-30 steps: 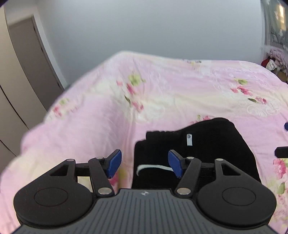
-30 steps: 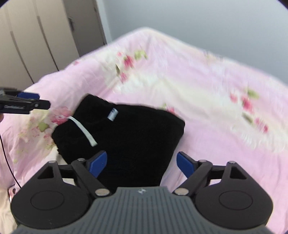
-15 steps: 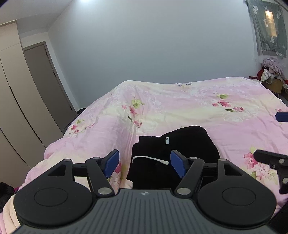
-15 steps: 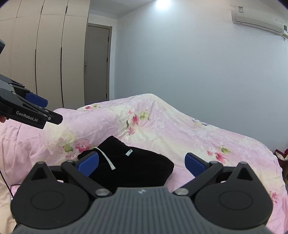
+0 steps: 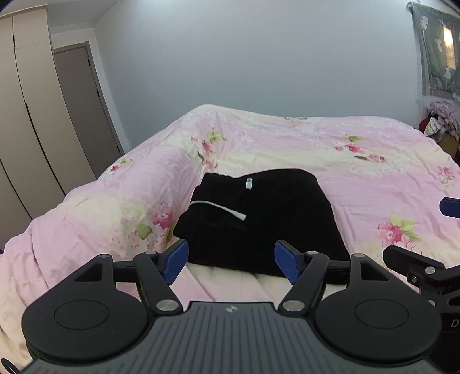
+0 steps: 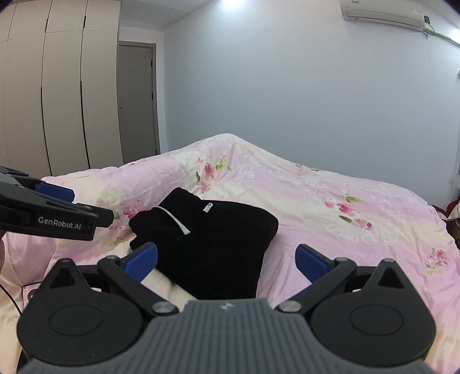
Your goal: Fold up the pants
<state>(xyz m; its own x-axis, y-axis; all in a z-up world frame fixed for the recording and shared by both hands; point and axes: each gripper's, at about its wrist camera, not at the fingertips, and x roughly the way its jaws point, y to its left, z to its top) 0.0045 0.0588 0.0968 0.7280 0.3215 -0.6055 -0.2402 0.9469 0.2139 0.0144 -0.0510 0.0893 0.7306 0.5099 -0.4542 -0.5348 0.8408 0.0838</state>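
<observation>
The black pants [image 5: 258, 218] lie folded into a compact bundle on the pink floral bed cover [image 5: 330, 149], with a white drawstring [image 5: 218, 208] and a small white label on top. They also show in the right wrist view [image 6: 210, 238]. My left gripper [image 5: 231, 260] is open and empty, held just short of the bundle's near edge. My right gripper [image 6: 225, 260] is open and empty, also just short of the bundle. The left gripper's side [image 6: 51, 215] shows at the left of the right wrist view.
Beige wardrobe doors [image 6: 57, 86] and a grey door [image 6: 138, 100] stand to the left of the bed. A pile of clothes [image 5: 440, 120] sits at the far right under a curtained window. An air conditioner [image 6: 382, 13] hangs on the wall.
Both grippers have pulled back and levelled off from the folded pants. The bundle has stayed in place. Both stay open.
</observation>
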